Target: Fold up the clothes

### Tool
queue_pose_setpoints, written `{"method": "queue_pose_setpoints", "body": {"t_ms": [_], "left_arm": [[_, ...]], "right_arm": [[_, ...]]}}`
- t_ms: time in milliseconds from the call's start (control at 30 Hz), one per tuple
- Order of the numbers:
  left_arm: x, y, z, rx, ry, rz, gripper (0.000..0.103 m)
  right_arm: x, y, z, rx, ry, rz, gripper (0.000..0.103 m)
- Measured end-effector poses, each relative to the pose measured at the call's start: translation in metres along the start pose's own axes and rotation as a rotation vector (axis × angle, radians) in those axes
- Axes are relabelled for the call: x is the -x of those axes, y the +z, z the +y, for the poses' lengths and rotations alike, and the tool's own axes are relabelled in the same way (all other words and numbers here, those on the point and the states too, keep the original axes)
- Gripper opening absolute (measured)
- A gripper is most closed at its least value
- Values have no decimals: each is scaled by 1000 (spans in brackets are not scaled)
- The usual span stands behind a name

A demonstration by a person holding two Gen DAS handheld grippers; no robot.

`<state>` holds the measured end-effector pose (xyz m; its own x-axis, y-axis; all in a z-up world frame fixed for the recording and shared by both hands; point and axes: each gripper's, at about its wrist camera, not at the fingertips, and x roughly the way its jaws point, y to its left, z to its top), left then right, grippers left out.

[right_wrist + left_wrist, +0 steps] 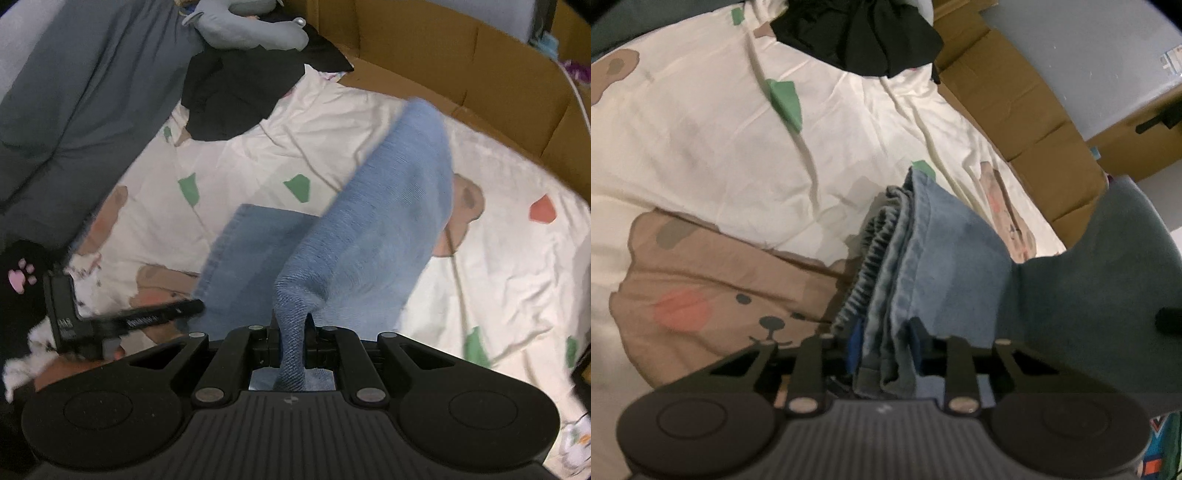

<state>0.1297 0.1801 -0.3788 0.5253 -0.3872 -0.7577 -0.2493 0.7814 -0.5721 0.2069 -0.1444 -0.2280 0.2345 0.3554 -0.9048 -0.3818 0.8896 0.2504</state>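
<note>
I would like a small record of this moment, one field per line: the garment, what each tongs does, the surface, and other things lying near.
garment: light blue denim garment, partly folded, lifted at both ends
left tongs: closed on the bunched layers with the elastic waistband
right tongs: shut on a pinch of the denim
surface: cream bed sheet with bear print and green shapes
nearby: black garment at the far end; cardboard box beside the bed
</note>
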Motion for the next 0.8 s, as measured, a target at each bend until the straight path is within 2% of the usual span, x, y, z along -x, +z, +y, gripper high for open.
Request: {"method": "queue_pose_setpoints", "body": {"t_ms": [433, 800], "left_arm": [[-5, -2, 8, 24, -12, 0, 26], [-3, -2, 15, 58, -37, 3, 25]], "right_arm": [[-50, -4, 29, -99, 128, -9, 6], [-97, 1, 59, -51, 135, 18, 6]]}}
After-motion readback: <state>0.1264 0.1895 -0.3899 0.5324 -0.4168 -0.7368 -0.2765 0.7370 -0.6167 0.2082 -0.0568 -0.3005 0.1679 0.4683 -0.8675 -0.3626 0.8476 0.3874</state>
